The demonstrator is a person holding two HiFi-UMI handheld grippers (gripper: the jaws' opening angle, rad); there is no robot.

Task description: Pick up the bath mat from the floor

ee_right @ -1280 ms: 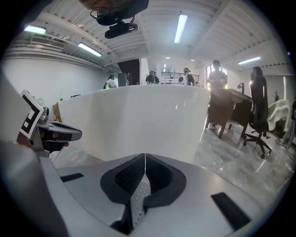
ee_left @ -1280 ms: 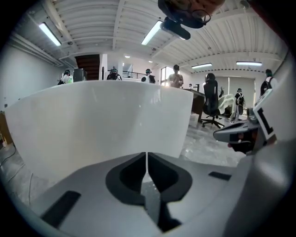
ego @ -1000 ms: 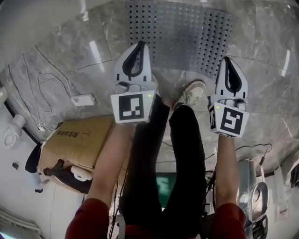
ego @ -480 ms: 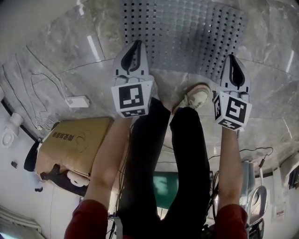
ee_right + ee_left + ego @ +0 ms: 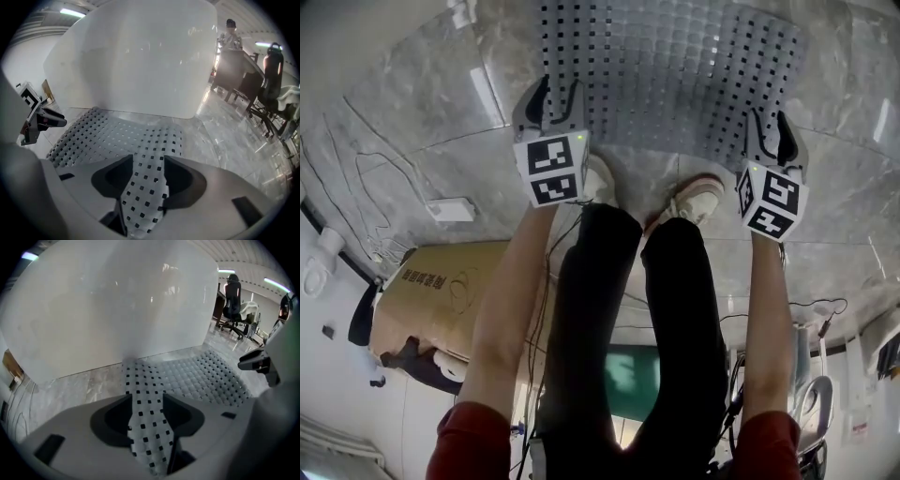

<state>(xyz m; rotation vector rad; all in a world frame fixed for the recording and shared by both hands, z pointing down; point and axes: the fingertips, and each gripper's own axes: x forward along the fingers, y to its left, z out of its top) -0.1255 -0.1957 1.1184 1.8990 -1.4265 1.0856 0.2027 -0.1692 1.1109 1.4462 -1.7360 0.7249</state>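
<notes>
The grey bath mat point(image 5: 675, 66) with square holes lies on the marble floor at the top of the head view. My left gripper point(image 5: 555, 89) is down at its near left edge and my right gripper point(image 5: 769, 127) at its near right edge. In the left gripper view a strip of the mat point(image 5: 197, 376) runs up through the gap of the left gripper point(image 5: 145, 397), whose jaws are opening. The right gripper view shows the same: the mat point(image 5: 108, 136) fills the gap of the right gripper point(image 5: 149, 161), its jaws opening too.
The person's shoes point(image 5: 698, 192) and legs stand just behind the mat's near edge. A cardboard box point(image 5: 441, 291), a white power block point(image 5: 452, 208) and loose cables lie left. A white panel point(image 5: 117, 310) rises behind the mat. Office chairs point(image 5: 233, 305) stand far right.
Both grippers have moved forward and down from above the floor to the mat's near edge. Their jaws, together before, now stand apart with the mat in the gaps.
</notes>
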